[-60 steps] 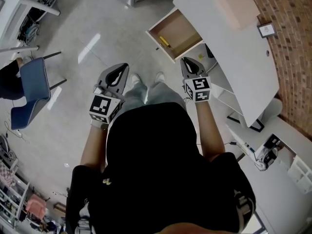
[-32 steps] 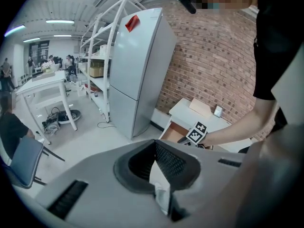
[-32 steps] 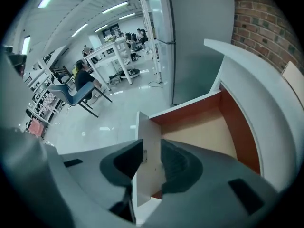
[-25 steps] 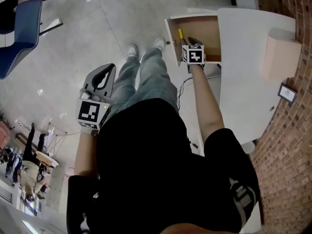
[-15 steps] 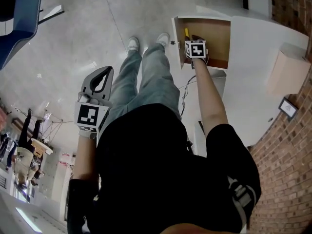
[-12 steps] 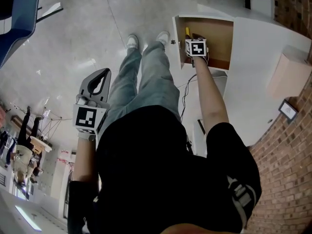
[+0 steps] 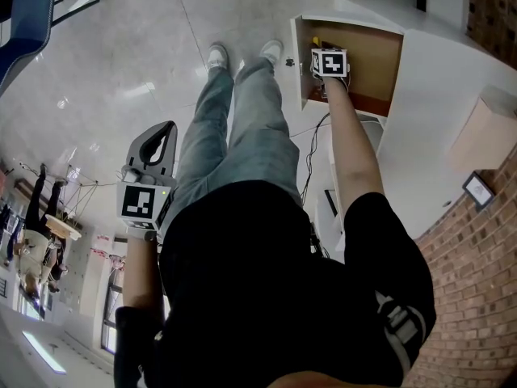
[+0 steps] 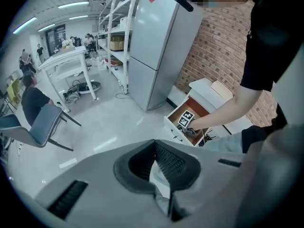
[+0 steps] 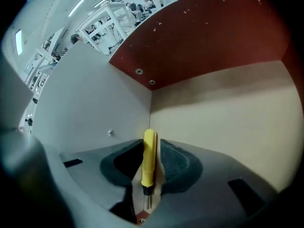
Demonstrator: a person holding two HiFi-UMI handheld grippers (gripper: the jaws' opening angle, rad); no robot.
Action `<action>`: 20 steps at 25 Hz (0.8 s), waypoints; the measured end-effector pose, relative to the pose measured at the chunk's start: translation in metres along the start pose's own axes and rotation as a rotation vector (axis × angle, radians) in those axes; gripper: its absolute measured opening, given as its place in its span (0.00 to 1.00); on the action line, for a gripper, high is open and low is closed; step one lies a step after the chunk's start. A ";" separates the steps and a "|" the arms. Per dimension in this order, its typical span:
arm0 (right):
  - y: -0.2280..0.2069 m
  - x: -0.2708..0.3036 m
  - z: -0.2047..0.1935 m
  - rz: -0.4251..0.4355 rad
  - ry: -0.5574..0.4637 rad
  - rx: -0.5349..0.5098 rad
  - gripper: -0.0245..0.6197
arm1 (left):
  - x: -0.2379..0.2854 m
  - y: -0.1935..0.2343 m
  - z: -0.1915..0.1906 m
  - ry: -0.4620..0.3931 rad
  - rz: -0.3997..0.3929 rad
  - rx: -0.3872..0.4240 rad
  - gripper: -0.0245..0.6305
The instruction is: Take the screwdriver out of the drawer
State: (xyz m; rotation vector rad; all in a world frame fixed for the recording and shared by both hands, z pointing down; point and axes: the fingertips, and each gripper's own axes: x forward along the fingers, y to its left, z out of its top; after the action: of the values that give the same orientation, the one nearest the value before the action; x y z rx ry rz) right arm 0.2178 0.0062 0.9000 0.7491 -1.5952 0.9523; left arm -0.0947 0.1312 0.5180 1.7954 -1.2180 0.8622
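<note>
The open drawer juts from the white desk, and my right gripper reaches steeply down into it under its marker cube. In the right gripper view the yellow-handled screwdriver lies on the drawer floor between the jaws of my right gripper. Those jaws are closing, and a thin gap still shows beside the handle. My left gripper hangs at my left side over the floor, shut and empty, its tips meeting. The drawer appears far off in the left gripper view.
The white desk carries a cardboard box beside a brick wall. Cables hang below the drawer. My legs stand just left of it. A blue chair and a fridge stand farther off.
The right gripper has sunk from above the drawer down into it, over the screwdriver. My left gripper has dropped lower at my side.
</note>
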 end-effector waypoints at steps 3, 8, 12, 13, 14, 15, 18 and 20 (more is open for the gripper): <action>0.000 0.001 0.001 0.006 -0.010 0.015 0.21 | 0.000 -0.001 -0.005 0.003 0.006 -0.019 0.04; 0.003 0.001 -0.001 0.023 -0.026 0.021 0.17 | 0.001 -0.003 -0.008 0.004 0.004 -0.024 0.04; 0.001 -0.006 0.001 -0.037 -0.024 -0.032 0.15 | 0.000 -0.004 -0.009 0.000 0.000 -0.027 0.04; -0.002 -0.009 0.002 -0.057 -0.026 -0.036 0.15 | 0.000 -0.004 -0.010 0.001 -0.002 -0.026 0.04; -0.005 -0.012 0.004 -0.074 -0.030 -0.038 0.15 | 0.000 -0.004 -0.011 0.003 -0.004 -0.023 0.04; -0.009 -0.014 0.004 -0.091 -0.033 -0.036 0.15 | 0.000 -0.005 -0.012 0.004 -0.006 -0.022 0.04; -0.021 -0.020 0.004 -0.138 -0.028 -0.022 0.15 | 0.000 -0.006 -0.012 0.001 -0.005 -0.027 0.04; -0.023 -0.021 0.005 -0.158 -0.011 -0.033 0.16 | 0.000 -0.007 -0.012 -0.002 -0.004 -0.029 0.04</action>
State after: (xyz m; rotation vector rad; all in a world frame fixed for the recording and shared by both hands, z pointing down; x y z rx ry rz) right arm 0.2399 -0.0093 0.8836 0.8460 -1.5333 0.8066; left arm -0.0896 0.1430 0.5223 1.7758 -1.2211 0.8369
